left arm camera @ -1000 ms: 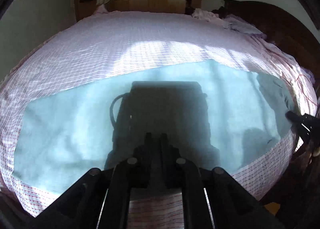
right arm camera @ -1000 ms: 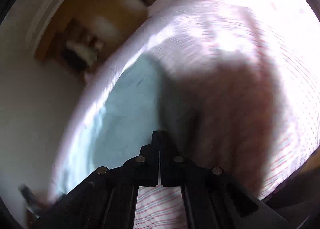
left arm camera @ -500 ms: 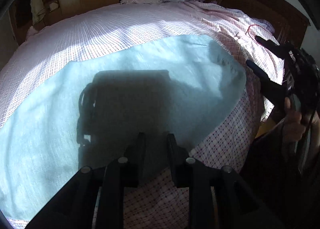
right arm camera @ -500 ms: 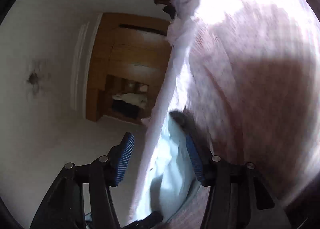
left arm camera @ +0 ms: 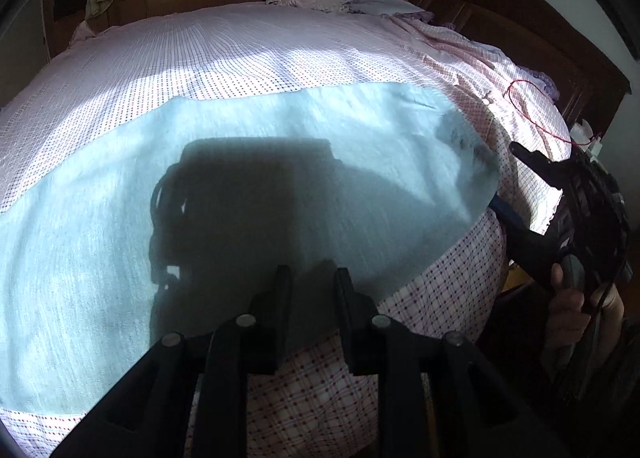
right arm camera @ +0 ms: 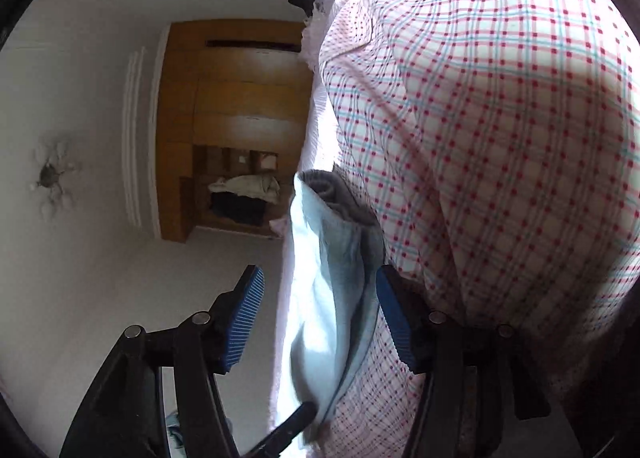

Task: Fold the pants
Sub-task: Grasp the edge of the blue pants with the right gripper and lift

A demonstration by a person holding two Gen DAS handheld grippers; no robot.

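Pale blue pants (left arm camera: 280,185) spread flat on the checked bed (left arm camera: 240,49).
Left claw (left arm camera: 310,278) parted, empty, at their 6 o'clock edge; right claw (right arm camera: 320,298) wide, straddling their 3 o'clock edge.

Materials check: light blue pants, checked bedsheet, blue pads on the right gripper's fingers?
Light blue pants: soft matte knit, likely cotton jersey; fine heathered grain, limp edge. Pink checked bedsheet: thin woven cloth, probably cotton; plaid with dots, soft creases. Blue finger pads on the right gripper: ribbed, matte, look like rubber.
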